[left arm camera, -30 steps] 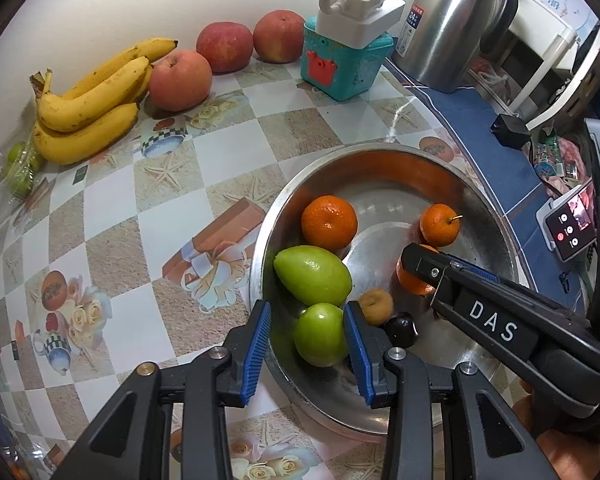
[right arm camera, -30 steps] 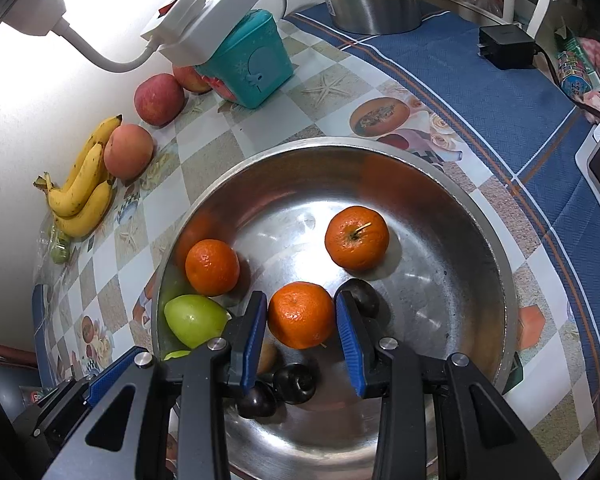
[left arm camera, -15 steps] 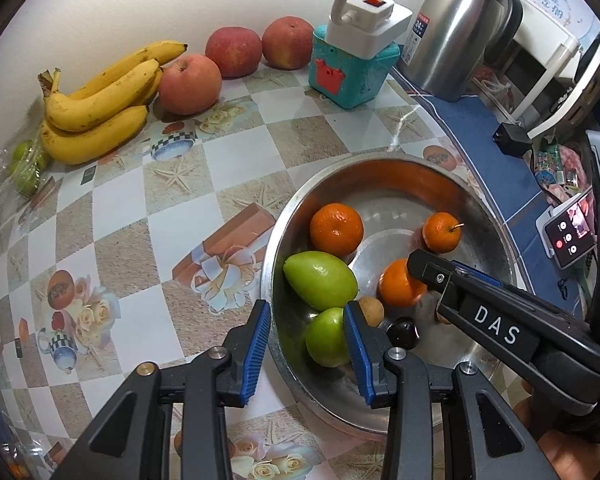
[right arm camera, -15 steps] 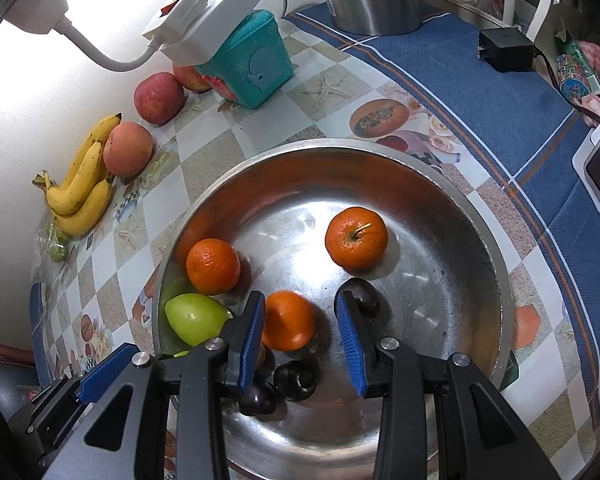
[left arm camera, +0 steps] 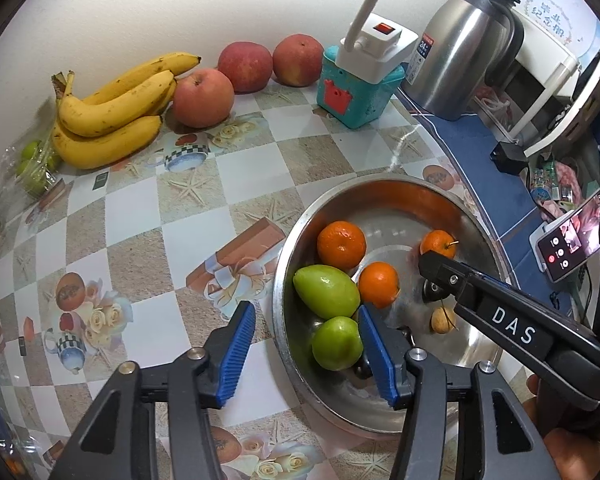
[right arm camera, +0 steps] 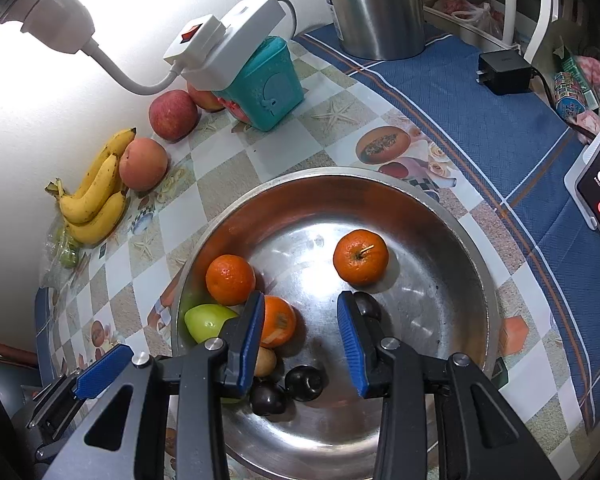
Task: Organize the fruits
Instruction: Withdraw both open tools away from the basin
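Left gripper (left arm camera: 306, 344) hung over the near rim of the steel basin (left arm camera: 380, 186), its jaws opening. A round green fruit (left arm camera: 336, 343) lay low between the blue pads (left arm camera: 374, 354), with clear space on the left side; nothing was clamped. Just beyond it lay a pointed green fruit (left arm camera: 326, 291), touching or nearly touching it.

Right gripper (right arm camera: 302, 336) was poised above the basin floor, jaws apart and bare steel between them. One mandarin (right arm camera: 278, 322) sat just outside its left pad, partly hidden behind it. A second mandarin (right arm camera: 231, 279) lay near the basin's left wall; a third, stemmed mandarin (right arm camera: 361, 257) sat well apart toward the middle. Two dark plums (right arm camera: 304, 382) and a small tan fruit (right arm camera: 265, 361) lay at the near side; another dark fruit showed behind the right pad.

On the checked tablecloth (left arm camera: 140, 240) against the wall: a banana bunch (left arm camera: 112, 114), three red apples (left arm camera: 204, 98), well apart from the basin. A teal box (left arm camera: 354, 98) carrying a white power strip (left arm camera: 380, 54) stood beside a steel kettle (left arm camera: 460, 46).
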The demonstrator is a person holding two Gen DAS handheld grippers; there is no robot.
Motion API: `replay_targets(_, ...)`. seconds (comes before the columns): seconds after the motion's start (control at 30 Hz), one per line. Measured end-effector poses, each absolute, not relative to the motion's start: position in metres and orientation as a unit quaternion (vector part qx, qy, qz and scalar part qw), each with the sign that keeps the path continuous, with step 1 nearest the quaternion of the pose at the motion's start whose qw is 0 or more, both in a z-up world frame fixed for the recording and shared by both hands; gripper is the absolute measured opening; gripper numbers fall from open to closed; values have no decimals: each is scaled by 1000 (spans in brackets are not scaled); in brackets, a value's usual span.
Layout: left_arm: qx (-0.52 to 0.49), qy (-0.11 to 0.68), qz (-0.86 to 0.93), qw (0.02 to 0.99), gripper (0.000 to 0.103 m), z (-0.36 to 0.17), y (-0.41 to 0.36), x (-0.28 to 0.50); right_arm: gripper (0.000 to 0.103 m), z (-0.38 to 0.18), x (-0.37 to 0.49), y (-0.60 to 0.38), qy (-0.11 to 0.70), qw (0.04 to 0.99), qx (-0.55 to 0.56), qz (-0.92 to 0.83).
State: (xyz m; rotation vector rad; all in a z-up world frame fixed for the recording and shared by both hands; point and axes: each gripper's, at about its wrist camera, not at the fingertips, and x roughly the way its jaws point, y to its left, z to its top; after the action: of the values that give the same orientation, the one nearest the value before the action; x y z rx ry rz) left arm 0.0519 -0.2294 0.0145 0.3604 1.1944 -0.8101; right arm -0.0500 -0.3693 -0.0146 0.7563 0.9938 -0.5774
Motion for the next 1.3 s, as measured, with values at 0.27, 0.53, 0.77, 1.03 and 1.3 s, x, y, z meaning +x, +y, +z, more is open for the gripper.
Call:
replay_targets(0.27,142,550,-309,763,66,12,-209,77,62,-14,-52,-370,459,772,345,-271)
replay_targets(0.53,120,541,-189,811,86,9,-169,111,75,-16,-40,-360,474,781,315,-258)
replay_targets(0.77,109,537,-151,823,92,7,-152,119,85,-19,-32,-350,485,786,294,-246)
replay_targets(1.03,112,526,-132,833,94,7,-145,118,86,-18,-27,-340,478,796,284,-238)
replay_targets(1.3,141,494,-95,853,93,10,-138,108,86,-13,-24,-330,477,806,265,-229)
